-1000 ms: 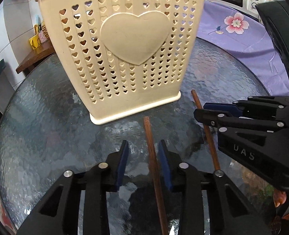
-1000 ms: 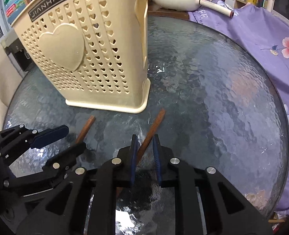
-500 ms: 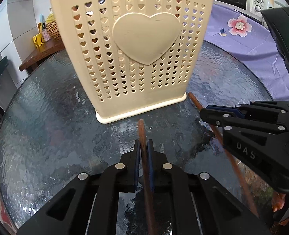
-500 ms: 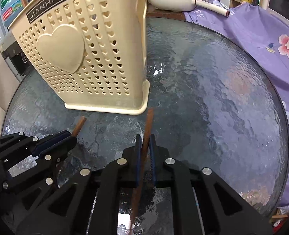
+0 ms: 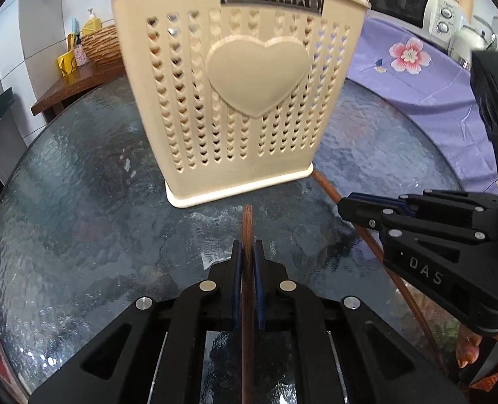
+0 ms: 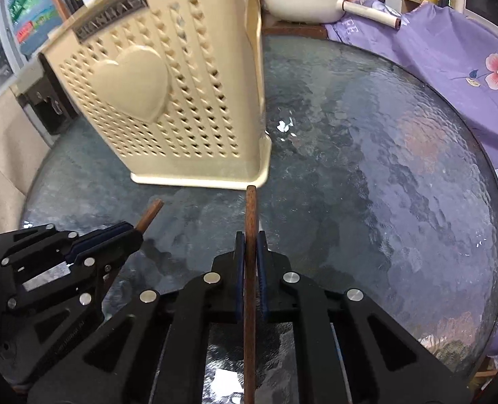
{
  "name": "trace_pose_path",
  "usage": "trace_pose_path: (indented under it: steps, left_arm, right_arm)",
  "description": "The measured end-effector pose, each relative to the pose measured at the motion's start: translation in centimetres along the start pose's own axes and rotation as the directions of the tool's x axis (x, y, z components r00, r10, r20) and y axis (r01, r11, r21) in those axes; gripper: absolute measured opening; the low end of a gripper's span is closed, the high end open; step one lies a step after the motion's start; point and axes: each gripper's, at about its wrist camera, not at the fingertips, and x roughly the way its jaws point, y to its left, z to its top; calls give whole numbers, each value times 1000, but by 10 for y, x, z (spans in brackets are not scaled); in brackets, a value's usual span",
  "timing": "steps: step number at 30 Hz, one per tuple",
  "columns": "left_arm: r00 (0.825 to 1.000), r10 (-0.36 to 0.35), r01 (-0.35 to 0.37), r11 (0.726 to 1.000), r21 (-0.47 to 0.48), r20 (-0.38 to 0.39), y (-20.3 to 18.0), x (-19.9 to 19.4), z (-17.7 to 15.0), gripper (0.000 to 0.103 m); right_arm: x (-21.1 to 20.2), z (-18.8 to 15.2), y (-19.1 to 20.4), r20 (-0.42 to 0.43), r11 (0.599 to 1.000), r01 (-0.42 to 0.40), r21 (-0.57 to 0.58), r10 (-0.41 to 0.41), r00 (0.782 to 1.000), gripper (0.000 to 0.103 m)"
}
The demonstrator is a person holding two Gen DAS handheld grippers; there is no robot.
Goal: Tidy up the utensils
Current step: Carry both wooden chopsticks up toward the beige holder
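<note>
Gripping left: left gripper is clamping one brown chopstick, jaws together on it.
Gripping right: right gripper is pinching the second chopstick likewise.
Blocking ahead: cream holder is standing just beyond both tips on the glass table.
Surrounding: purple cloth is lying far right.
Hiding: near chopstick ends are running out of frame; holder label is blurring.

Matte black plastic left gripper and right gripper: blue pads, silver round screws, white "DAS" lettering at 3 o'clock.
</note>
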Motion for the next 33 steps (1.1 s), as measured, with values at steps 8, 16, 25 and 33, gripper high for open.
trace_pose_path:
  steps: [8,16,25,33]
  left_arm:
    - [995,-46,48,999,-17,86,7,-45,2,7]
    - [978,-70,80,996,-43,196,16,-95,17,7]
    - [937,-114,128,991,-22,329,20,-156,22,7]
    - [921,-137,150,989,-7,366,19,-184,30,7]
  right_arm:
    - [-45,-3,2,118,992,-123,-23,125,985,8]
    - [-109,0,-1,264,971,-234,-52,240,934,8]
    - [-167,5,-10,347,950,-294,-108,313,884,8]
    - [-199,7,-12,378,947,-293,-136,323,868,8]
